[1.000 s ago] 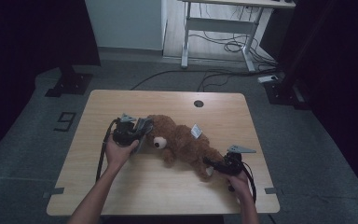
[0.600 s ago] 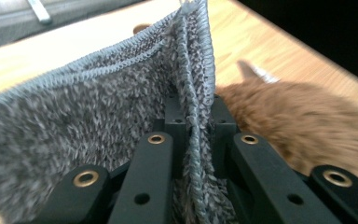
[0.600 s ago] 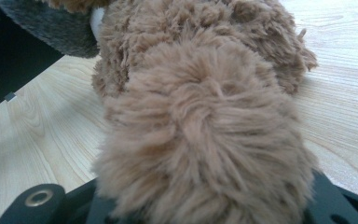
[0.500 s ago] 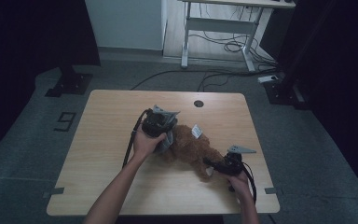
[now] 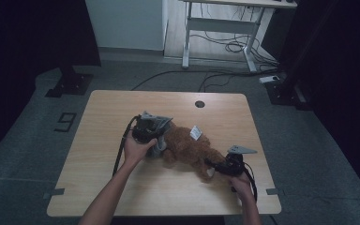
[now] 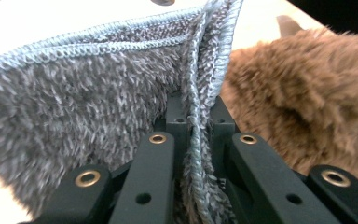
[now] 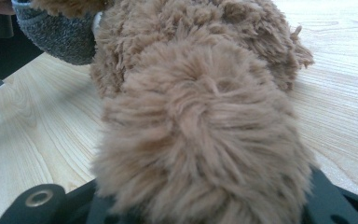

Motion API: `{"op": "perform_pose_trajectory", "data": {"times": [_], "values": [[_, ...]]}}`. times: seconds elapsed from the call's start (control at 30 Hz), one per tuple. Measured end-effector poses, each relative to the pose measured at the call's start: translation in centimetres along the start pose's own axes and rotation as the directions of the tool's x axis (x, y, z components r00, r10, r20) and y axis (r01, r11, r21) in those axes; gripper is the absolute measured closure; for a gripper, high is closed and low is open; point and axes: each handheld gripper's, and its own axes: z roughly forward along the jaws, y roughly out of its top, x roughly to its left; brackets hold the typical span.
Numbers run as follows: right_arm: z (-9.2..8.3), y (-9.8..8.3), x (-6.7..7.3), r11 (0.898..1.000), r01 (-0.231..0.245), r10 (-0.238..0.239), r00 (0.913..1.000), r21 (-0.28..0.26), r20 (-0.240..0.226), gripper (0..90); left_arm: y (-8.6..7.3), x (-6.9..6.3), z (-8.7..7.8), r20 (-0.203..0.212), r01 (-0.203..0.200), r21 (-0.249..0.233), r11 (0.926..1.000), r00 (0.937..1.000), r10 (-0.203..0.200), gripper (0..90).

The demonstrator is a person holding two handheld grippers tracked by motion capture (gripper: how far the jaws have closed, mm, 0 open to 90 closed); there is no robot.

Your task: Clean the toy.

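L gripper [image 6: 193,140]: black jaws pressed together, pinching the stitched edge of a grey cloth [image 6: 88,98], fuzzy looped terry w/ a pale blue hem, folded, fanning out to one side of the jaws. Just past the jaws on the other side sits the soft toy [image 6: 303,98], brown shaggy plush, rounded. R gripper [image 7: 200,205]: jaws part-closed, clamped on a fluffy limb of the toy, fur bulging over the tips; rest of the toy stretches away from them over a light wood-grain table [image 7: 37,140]. High view: cloth touches the toy's head end; white tag [image 5: 196,132] on its back, between the grippers.
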Motion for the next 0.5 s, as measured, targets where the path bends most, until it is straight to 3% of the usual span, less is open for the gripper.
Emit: {"op": "perform_pose_trajectory", "data": {"times": [0.13,0.23,0.37,0.5], "values": [[0.0,0.0,-0.1,1.0,-0.003,0.003,1.0,-0.003,0.004,60.0,-1.2,1.3,-0.6,-0.044,0.025,0.008,0.9996,0.9987,-0.025,82.4],[-0.1,0.0,-0.2,1.0,-0.005,0.005,1.0,-0.005,0.008,60.2,-3.0,2.8,-0.9,-0.092,0.057,0.04,0.9976,0.9943,-0.053,82.4],[-0.3,-0.2,-0.5,1.0,-0.013,0.013,0.9999,-0.013,0.009,60.3,-5.2,4.6,-1.5,-0.089,0.112,0.052,0.9923,0.9902,-0.107,82.4],[-0.2,-0.2,-0.5,1.0,-0.013,0.013,0.9999,-0.018,0.003,60.3,-4.6,4.8,-2.8,-0.087,0.114,0.009,0.9935,0.9899,-0.112,82.4]]}}
